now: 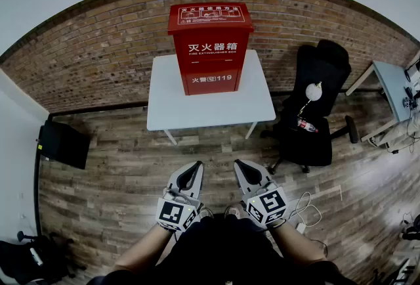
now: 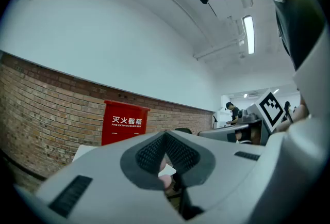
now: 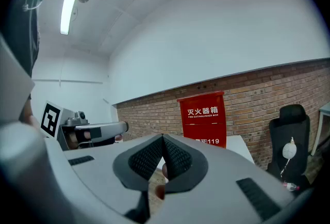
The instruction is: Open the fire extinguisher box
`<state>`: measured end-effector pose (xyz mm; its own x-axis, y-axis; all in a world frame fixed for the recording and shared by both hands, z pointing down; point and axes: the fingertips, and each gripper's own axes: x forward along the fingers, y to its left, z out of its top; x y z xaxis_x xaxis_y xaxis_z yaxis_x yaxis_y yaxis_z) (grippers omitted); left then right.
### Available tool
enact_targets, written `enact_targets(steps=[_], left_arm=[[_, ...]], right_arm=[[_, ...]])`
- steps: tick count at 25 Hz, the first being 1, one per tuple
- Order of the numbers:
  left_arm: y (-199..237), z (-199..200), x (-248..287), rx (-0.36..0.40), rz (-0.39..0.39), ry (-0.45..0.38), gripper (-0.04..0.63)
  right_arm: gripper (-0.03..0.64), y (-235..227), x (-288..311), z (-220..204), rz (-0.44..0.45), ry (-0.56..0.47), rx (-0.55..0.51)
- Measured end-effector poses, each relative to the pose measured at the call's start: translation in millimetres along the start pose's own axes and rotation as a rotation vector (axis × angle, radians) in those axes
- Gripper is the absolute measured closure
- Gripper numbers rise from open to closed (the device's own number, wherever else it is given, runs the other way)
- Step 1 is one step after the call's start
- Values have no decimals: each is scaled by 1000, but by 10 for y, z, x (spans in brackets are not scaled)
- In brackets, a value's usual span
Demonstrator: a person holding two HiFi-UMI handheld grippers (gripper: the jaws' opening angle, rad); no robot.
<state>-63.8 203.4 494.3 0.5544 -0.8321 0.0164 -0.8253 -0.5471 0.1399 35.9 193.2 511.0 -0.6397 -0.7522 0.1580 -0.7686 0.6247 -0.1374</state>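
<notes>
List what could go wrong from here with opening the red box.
1. The tall red metal fire extinguisher box stands on a small white table; pulling on it may drag or tip it.
2. The left gripper and right gripper are shut and far from it; arriving shut would only shove it.
3. A white cable on the floor could trip a step forward.

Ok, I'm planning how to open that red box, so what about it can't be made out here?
Latch or handle of the fire extinguisher box: head view, too small.
Its lower half: left gripper view, hidden behind fingers of the left gripper.
Lid print: head view, too small to read.
</notes>
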Motion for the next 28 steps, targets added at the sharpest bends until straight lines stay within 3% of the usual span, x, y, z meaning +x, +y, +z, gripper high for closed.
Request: enact_targets(steps=[11,28], left_arm=[[-359,-40,11,3,-28,10,546],[-321,-109,-124,-10,-10,19,545]], right_arm=[[598,-86,-235,-60,5,19,-21],[598,-85,-257,-190,-1,53,30]])
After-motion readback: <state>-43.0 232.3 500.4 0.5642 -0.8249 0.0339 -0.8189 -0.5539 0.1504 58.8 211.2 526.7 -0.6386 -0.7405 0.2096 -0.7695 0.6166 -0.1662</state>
